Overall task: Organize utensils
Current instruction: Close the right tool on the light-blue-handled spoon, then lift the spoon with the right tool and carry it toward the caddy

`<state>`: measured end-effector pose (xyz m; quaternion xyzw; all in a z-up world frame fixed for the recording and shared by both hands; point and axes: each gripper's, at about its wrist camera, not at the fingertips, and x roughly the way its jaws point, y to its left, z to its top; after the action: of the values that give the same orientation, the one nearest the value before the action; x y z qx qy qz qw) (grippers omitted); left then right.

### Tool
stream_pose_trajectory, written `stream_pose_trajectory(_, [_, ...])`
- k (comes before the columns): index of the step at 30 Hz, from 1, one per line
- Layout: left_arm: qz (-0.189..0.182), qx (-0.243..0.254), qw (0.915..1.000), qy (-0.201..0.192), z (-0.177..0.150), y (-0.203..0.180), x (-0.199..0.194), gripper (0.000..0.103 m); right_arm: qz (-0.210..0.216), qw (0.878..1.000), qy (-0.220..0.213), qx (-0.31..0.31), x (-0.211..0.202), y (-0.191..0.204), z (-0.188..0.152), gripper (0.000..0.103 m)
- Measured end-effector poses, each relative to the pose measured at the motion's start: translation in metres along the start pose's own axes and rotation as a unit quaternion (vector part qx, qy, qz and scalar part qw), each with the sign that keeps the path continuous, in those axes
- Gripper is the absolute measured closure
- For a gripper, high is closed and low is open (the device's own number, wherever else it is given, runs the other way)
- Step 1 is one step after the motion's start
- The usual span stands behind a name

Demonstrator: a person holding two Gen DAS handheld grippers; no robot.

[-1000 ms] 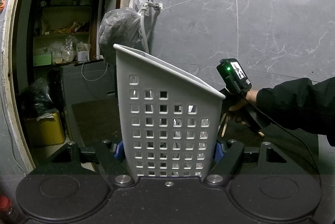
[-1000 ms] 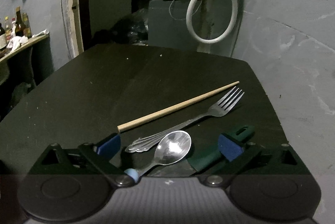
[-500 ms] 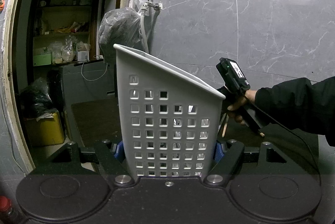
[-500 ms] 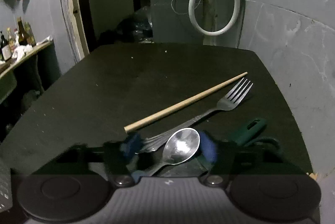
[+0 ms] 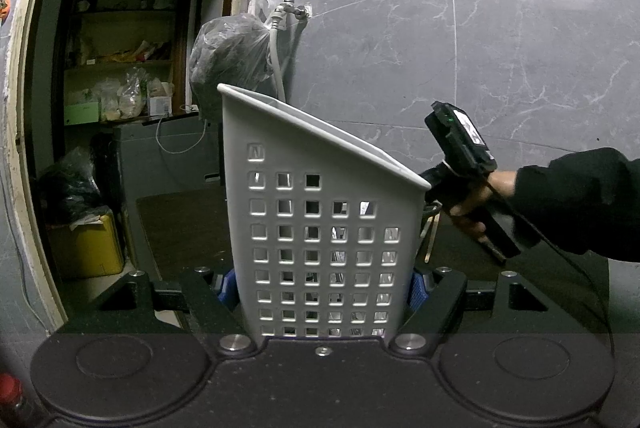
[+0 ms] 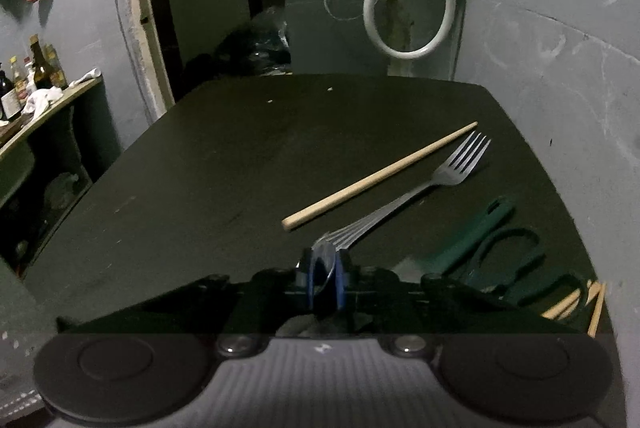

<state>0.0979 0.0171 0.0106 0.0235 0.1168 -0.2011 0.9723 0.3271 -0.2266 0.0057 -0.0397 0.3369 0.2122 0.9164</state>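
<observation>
A: What did the left gripper (image 5: 322, 284) hold?
B: A white perforated plastic caddy (image 5: 320, 224), fingers clamped on its sides.
A: And the right gripper (image 6: 323, 278)?
B: Its fingers had just closed on a shiny metal spoon (image 6: 325, 260) above the dark tabletop (image 6: 224, 163).

Spoon (image 6: 325, 270) mostly hidden between tongs; scissors (image 6: 508, 260) dim

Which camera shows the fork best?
The right wrist view: the fork lies in full on the dark table, beside a chopstick. The left wrist view shows none of it; the white basket fills the middle.
</observation>
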Motion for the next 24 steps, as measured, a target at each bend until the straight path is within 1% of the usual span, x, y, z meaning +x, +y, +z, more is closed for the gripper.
stream_pose_trajectory(6, [0.001,-0.004,1.0,0.0,-0.001,0.0,0.001,0.027,0.019,1.0,0.002,-0.006,-0.021,0.025,-0.019,0.093])
stream_pose_trajectory(11, [0.0,-0.005,1.0,-0.001,-0.001,0.001,0.0,0.027,0.041,0.999,0.002,0.0,-0.048,0.041,-0.045,0.093])
stream_pose_trajectory(18, [-0.002,-0.005,1.0,-0.002,-0.002,0.0,-0.001,0.027,0.057,0.998,-0.002,0.029,-0.084,0.054,-0.078,0.093])
stream_pose_trajectory(24, [-0.003,-0.004,1.0,-0.001,-0.001,0.0,-0.001,0.027,0.054,0.996,-0.013,0.071,-0.104,0.054,-0.098,0.093])
